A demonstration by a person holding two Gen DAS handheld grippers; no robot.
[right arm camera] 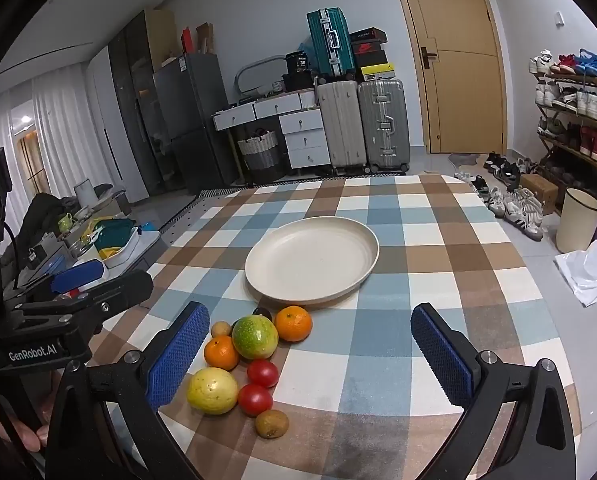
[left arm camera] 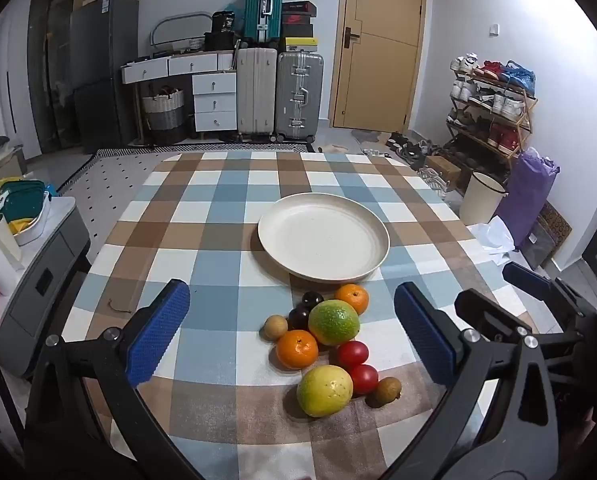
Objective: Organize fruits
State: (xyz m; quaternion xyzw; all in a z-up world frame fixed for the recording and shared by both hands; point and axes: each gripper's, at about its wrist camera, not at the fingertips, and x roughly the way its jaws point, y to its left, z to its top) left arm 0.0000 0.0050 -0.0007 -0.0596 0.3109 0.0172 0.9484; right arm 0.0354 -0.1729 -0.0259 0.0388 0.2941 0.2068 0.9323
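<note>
Left wrist view, nearest first: left gripper (left arm camera: 292,342) at the bottom of the frame, blue pads spread wide and grasping nothing, tilted down toward the checked tablecloth (left arm camera: 202,312). Fruit cluster (left arm camera: 330,344) low and right of centre, framed between the pads but untouched: yellow-green fruit (left arm camera: 325,390) nearest, two red tomatoes (left arm camera: 358,366), a brown kiwi (left arm camera: 387,391), an orange (left arm camera: 297,349), a green fruit (left arm camera: 333,322), dark plums (left arm camera: 304,310), a second orange (left arm camera: 351,299) farthest. Beyond, at mid-frame, empty cream plate (left arm camera: 382,240), just behind the cluster. Farther still, suitcases (left arm camera: 278,92) and a door (left arm camera: 378,40) along the top.

Right wrist view: right gripper (right arm camera: 310,354) likewise released and wide, angled downward, with the fruit lower left of centre against its left-hand pad, plate (right arm camera: 372,256) above at centre. Left-hand device visible at the frame's left edge.

Risks, as judgement only: round fruit packed touching, so closing on one likely nudges neighbours and sets them rolling, the kiwi and tomatoes nearest the table's front edge most exposed. Soft tomatoes and plums prone to bruising under a hard squeeze. Both devices close together over one small cluster, so collision plausible if both reach at once. Shallow plate rim, so dropped fruit may roll out.
</note>
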